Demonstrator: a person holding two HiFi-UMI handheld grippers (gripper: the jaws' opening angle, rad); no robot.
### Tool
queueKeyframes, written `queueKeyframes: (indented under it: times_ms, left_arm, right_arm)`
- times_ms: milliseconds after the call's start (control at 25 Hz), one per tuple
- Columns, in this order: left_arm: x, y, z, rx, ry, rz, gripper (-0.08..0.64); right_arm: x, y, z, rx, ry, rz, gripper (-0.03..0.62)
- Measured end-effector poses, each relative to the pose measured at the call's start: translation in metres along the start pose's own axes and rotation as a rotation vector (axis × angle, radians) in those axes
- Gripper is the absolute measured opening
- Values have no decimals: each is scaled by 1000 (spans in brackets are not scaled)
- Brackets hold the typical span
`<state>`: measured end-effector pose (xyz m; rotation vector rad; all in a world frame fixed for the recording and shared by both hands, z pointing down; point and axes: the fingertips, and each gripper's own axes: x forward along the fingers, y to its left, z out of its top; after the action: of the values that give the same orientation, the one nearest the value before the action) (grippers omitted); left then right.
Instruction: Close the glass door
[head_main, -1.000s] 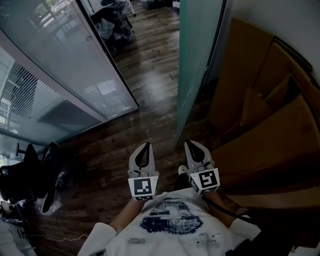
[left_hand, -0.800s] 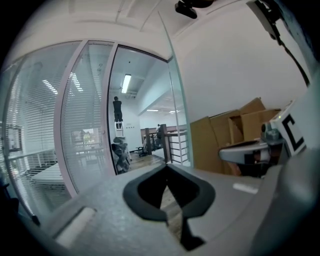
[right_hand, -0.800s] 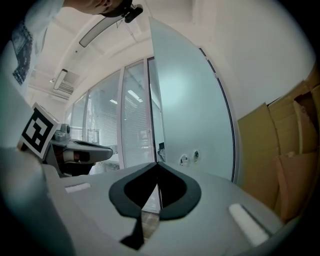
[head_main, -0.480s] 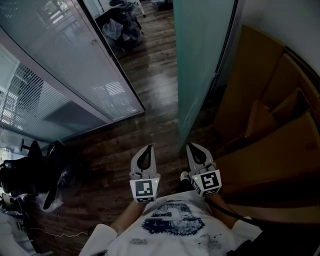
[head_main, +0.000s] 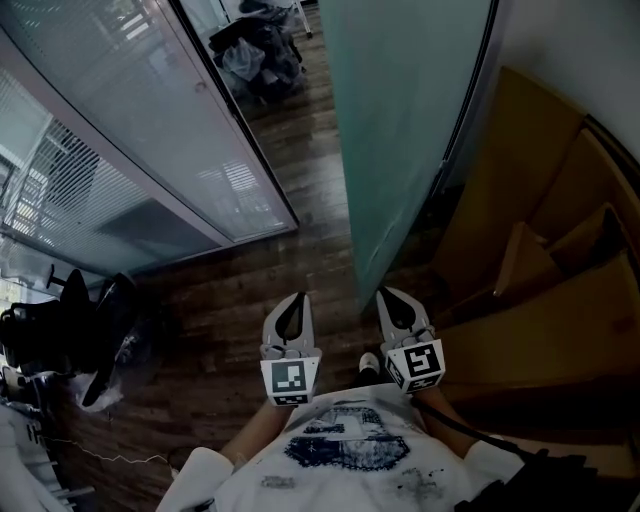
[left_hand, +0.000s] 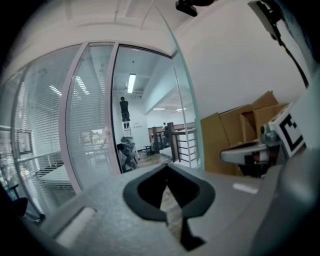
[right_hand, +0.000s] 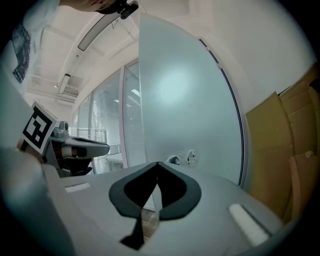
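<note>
Glass door (head_main: 400, 130) is frosted pale green; floor (head_main: 250, 290) dark brown; cardboard (head_main: 560, 300) tan.

Top of frosted pale-green glass door (head_main: 400, 130) cut off by head view's upper edge. Brown cardboard boxes (head_main: 560, 300) run off R edge; black office chair (head_main: 45, 345) clipped at L. Distant dark figure (left_hand: 124, 107), left gripper view: too small for detail.

The dark wood floor (head_main: 250, 290) carries cardboard boxes (head_main: 560, 300) at the right, a black chair (head_main: 40, 335) at the left, and a thin cable (head_main: 110, 459) nearby.
</note>
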<state>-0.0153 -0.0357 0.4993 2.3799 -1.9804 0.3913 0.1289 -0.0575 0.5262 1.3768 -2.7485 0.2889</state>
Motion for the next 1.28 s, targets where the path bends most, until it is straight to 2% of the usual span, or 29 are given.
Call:
queueKeyframes:
  times_ms: [400,680,1040,1280]
  left_arm:
    - [7,-12,6,-16,1,72,3]
    - [0,-7,8,1,16,108,3]
    - [5,5,5,-21,2,112,3]
    - [12,6,8,-35,-15,113,3]
  right_arm:
    - [7,-21,-3,-1,14,80,8]
    - [14,-30,-3,23,7,76,8]
    - [26,-38,-7,-36,40,51,8]
    - [28,-47,-14,-31,67,48,8]
